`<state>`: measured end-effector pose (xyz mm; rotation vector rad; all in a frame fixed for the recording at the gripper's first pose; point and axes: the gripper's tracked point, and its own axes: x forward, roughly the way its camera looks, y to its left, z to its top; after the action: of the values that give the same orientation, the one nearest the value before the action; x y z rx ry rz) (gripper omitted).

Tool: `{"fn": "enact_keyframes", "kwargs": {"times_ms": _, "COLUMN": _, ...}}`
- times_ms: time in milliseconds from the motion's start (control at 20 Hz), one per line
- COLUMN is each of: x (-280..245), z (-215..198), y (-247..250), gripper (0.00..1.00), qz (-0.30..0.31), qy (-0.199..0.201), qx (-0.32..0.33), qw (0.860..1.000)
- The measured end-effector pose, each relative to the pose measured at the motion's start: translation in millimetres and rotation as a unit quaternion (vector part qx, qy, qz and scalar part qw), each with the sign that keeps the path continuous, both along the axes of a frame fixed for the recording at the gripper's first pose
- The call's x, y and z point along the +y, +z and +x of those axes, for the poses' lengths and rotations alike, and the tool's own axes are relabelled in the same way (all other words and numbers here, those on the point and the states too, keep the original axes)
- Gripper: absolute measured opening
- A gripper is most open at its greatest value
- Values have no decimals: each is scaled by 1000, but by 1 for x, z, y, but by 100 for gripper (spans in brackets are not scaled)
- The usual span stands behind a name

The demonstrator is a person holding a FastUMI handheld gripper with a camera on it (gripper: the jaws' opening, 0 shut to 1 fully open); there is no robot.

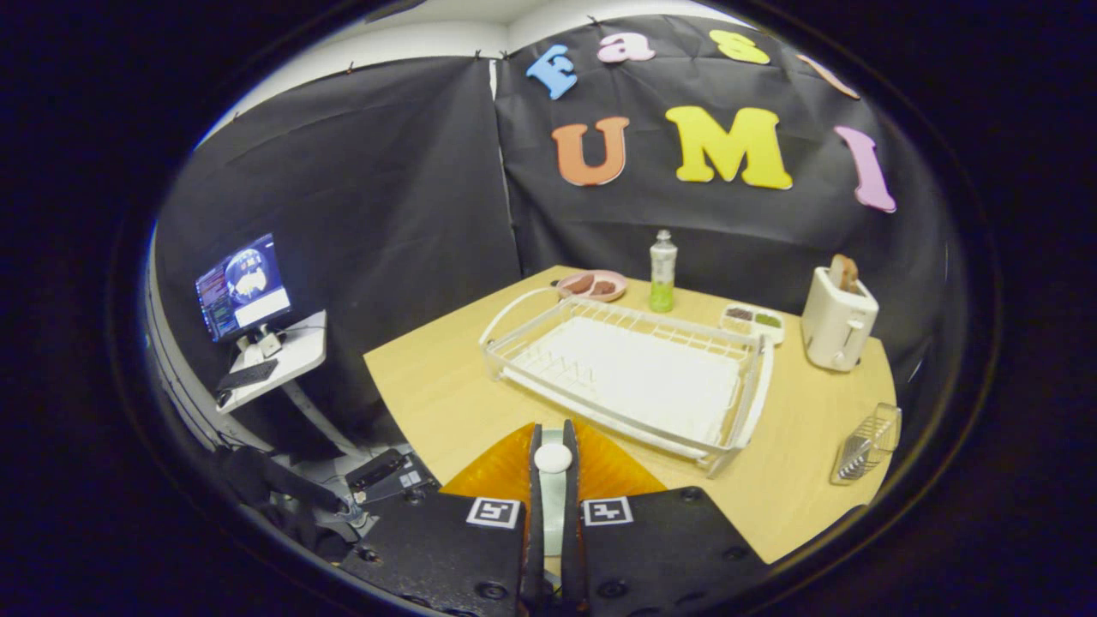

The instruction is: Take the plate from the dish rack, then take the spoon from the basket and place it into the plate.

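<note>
My gripper (554, 433) is shut on a spoon (553, 458), whose white rounded end and pale handle run up between the two fingers. Directly under and just ahead of the fingers lies an orange ribbed plate (617, 470) on the near part of the wooden table (428, 386). The spoon hangs over the middle of the plate; I cannot tell whether it touches it. Beyond the plate stands the white wire dish rack (634, 377) with nothing in it. The small wire basket (866, 446) lies to the right, close to the table's edge.
At the back of the table stand a pink dish with food (593, 284), a green bottle (662, 271), a small divided tray (752, 319) and a white toaster (837, 319). Off the table to the left a side stand carries a monitor (244, 287).
</note>
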<state>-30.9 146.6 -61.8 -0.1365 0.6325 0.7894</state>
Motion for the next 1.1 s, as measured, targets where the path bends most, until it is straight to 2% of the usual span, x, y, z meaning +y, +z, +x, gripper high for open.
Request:
{"fn": "enact_keyframes", "kwargs": {"times_ms": 350, "x": 32, "z": 2, "y": -29, "gripper": 14, "qz": -7, "qy": 33, "qx": 54, "qw": 998}}
{"fn": "enact_keyframes", "kwargs": {"times_ms": 700, "x": 38, "z": 3, "y": -40, "gripper": 16, "qz": -6, "qy": 45, "qx": 84, "qw": 995}}
{"fn": "enact_keyframes", "kwargs": {"times_ms": 900, "x": 34, "z": 12, "y": -39, "gripper": 26, "qz": 3, "qy": 38, "qx": 85, "qw": 996}}
{"fn": "enact_keyframes", "kwargs": {"times_ms": 950, "x": 31, "z": 14, "y": -38, "gripper": 36, "qz": 3, "qy": 35, "qx": 83, "qw": 996}}
{"fn": "enact_keyframes", "kwargs": {"times_ms": 1100, "x": 25, "z": 17, "y": -36, "gripper": 38, "qz": 8, "qy": 24, "qx": 74, "qw": 997}}
